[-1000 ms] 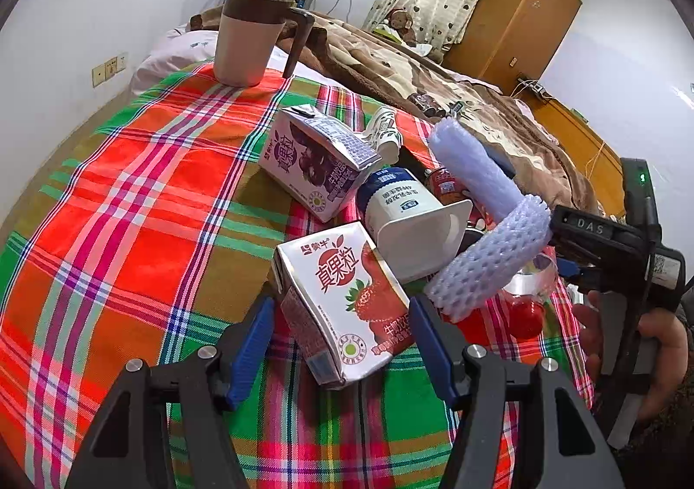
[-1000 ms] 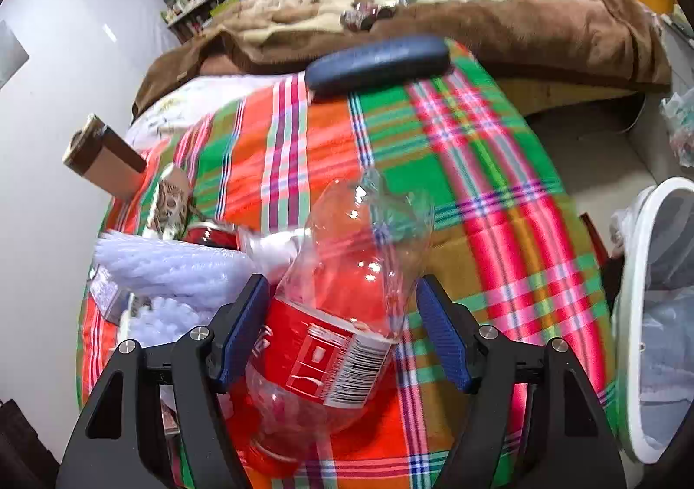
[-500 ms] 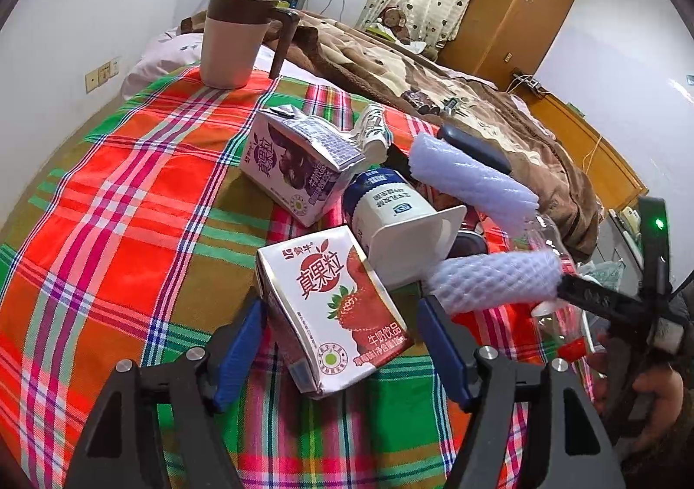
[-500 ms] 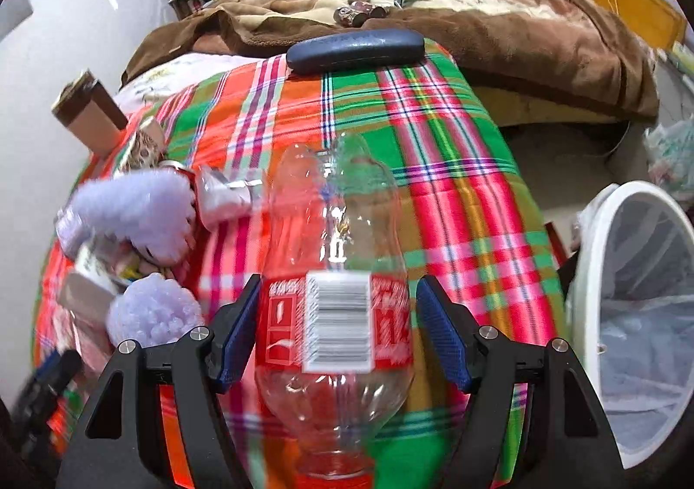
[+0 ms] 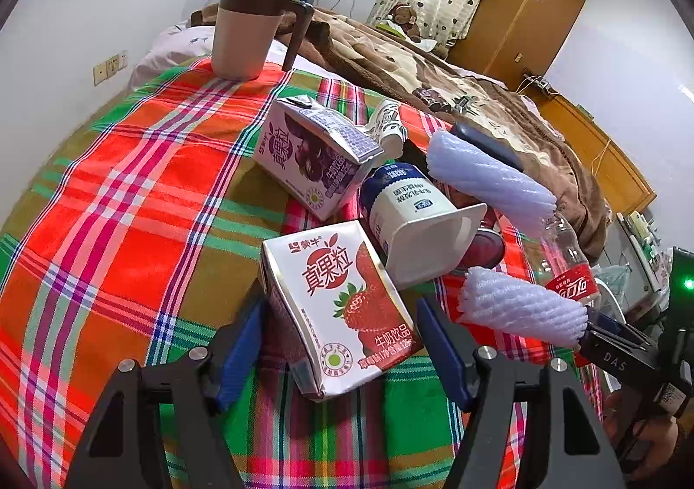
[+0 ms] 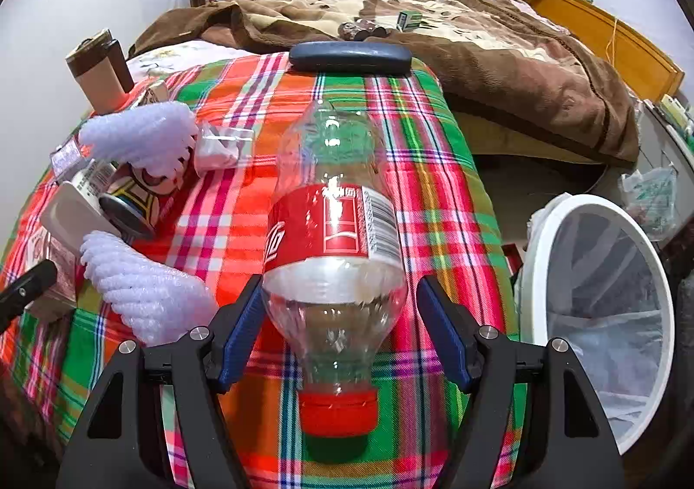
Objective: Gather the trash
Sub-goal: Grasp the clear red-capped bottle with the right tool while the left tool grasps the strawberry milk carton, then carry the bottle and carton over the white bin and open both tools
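- While the cola bottle (image 6: pixel 332 229) sits lower centre, cap toward camera, right claw (image 6: pixel 336 333) brackets it; contact unclear.
- Left claw (image 5: pixel 338 346) straddles the strawberry carton (image 5: pixel 342 307), pads not clamped.
- Bin (image 6: pixel 538 255) at right edge; most trash remains on the counter (image 5: pixel 130 207).

Tablecloth (image 5: pixel 130 194): plaid, red/green/orange w/ pink, white, blue stripes. Near carton (image 5: pixel 342 307): white, red strawberry print, red lettering. Far carton (image 5: pixel 312 155): white w/ purple fruit print. Yogurt cup (image 5: pixel 412 211): white, navy band. Foam nets (image 5: pixel 516 311): pale lilac-white. Mug (image 5: pixel 247 34): beige body, brown lid + handle. Bottle (image 6: pixel 334 220): clear, red label w/ white script, red cap. Case, far edge (image 6: pixel 351 55): dark blue. Bin, right (image 6: pixel 542 255): white rim, grey liner. Blanket (image 6: pixel 477 42): brown + cream. Gripper pads (image 6: pixel 238 328): blue, on black frames.
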Available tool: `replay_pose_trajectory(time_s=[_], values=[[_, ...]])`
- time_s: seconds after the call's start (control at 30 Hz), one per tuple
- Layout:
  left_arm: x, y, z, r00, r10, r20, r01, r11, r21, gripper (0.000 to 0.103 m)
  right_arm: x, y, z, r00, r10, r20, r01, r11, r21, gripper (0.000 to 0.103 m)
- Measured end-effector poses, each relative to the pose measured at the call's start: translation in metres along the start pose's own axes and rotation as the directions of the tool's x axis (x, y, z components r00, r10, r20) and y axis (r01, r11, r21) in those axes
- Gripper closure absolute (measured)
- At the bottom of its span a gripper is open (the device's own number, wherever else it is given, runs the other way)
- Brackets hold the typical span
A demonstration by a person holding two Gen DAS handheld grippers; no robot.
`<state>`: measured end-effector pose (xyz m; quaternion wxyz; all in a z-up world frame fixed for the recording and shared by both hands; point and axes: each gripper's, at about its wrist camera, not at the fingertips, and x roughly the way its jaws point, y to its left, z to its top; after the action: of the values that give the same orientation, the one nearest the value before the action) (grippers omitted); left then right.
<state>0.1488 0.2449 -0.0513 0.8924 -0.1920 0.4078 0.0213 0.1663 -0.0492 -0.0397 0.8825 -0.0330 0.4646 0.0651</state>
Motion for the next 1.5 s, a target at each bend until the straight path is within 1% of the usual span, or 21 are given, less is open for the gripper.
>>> replay_pose_trajectory(time_s=[0.1, 0.17, 0.2, 0.23, 0.6, 0.7, 0.8, 0.87, 0.9, 0.97, 1.03, 1.13, 1.33, 1.5], values=[[-0.002, 0.000, -0.001, 1.000, 0.002, 0.003, -0.002, 1.000, 0.005, 0.037, -0.004, -0.003, -0.002, 1.000, 0.001, 0.022, -0.002, 1.000, 0.013, 0.031], [-0.004, -0.001, -0.002, 1.000, -0.005, 0.000, 0.005, 1.000, 0.005, 0.040, -0.004, -0.005, -0.003, 0.999, 0.024, 0.031, -0.025, 0.999, 0.023, 0.032], [-0.005, -0.001, -0.002, 1.000, -0.005, 0.002, 0.005, 1.000, 0.005, 0.041, -0.004, -0.007, -0.003, 0.999, 0.041, 0.032, -0.042, 0.999, 0.031, 0.038], [-0.006, -0.001, -0.002, 1.000, -0.004, 0.004, 0.004, 1.000, 0.008, 0.043, -0.003, -0.008, -0.003, 0.998, 0.047, 0.030, -0.049, 0.998, 0.037, 0.039], [-0.016, -0.003, -0.005, 1.000, 0.001, 0.021, -0.002, 1.000, 0.031, 0.049, -0.009, -0.009, -0.010, 0.996, 0.073, 0.056, -0.076, 0.996, 0.050, 0.040], [-0.019, -0.004, -0.007, 1.000, 0.006, 0.025, -0.006, 0.999, 0.036, 0.049, -0.012, -0.010, -0.011, 0.995, 0.079, 0.065, -0.082, 0.995, 0.053, 0.040], [-0.020, -0.005, -0.009, 0.999, 0.027, 0.023, -0.028, 0.998, 0.049, 0.049, -0.016, -0.012, -0.011, 0.993, 0.090, 0.073, -0.094, 0.994, 0.051, 0.040], [-0.018, -0.004, -0.009, 0.999, 0.041, 0.020, -0.042, 0.998, 0.046, 0.049, -0.017, -0.012, -0.012, 0.993, 0.091, 0.076, -0.095, 0.994, 0.047, 0.040], [-0.015, -0.004, -0.007, 0.999, 0.037, 0.005, -0.038, 0.998, 0.044, 0.048, -0.017, -0.012, -0.013, 0.993, 0.093, 0.075, -0.097, 0.994, 0.050, 0.040], [-0.014, -0.006, -0.007, 0.999, 0.042, 0.006, -0.043, 0.998, 0.046, 0.048, -0.017, -0.013, -0.013, 0.993, 0.094, 0.073, -0.098, 0.994, 0.053, 0.040], [-0.008, -0.008, -0.006, 0.998, 0.059, -0.003, -0.059, 0.997, 0.056, 0.048, -0.018, -0.014, -0.014, 0.992, 0.097, 0.074, -0.102, 0.993, 0.054, 0.040], [-0.002, -0.007, -0.006, 0.997, 0.074, -0.014, -0.073, 0.996, 0.044, 0.047, -0.018, -0.014, -0.014, 0.992, 0.102, 0.076, -0.106, 0.993, 0.053, 0.040], [-0.009, -0.008, -0.007, 0.997, 0.080, 0.019, -0.081, 0.996, 0.045, 0.049, -0.020, -0.014, -0.015, 0.990, 0.118, 0.080, -0.122, 0.991, 0.048, 0.040], [-0.024, -0.015, -0.009, 0.997, 0.063, 0.048, -0.066, 0.996, 0.055, 0.049, -0.023, -0.016, -0.016, 0.988, 0.124, 0.094, -0.130, 0.990, 0.051, 0.040]])
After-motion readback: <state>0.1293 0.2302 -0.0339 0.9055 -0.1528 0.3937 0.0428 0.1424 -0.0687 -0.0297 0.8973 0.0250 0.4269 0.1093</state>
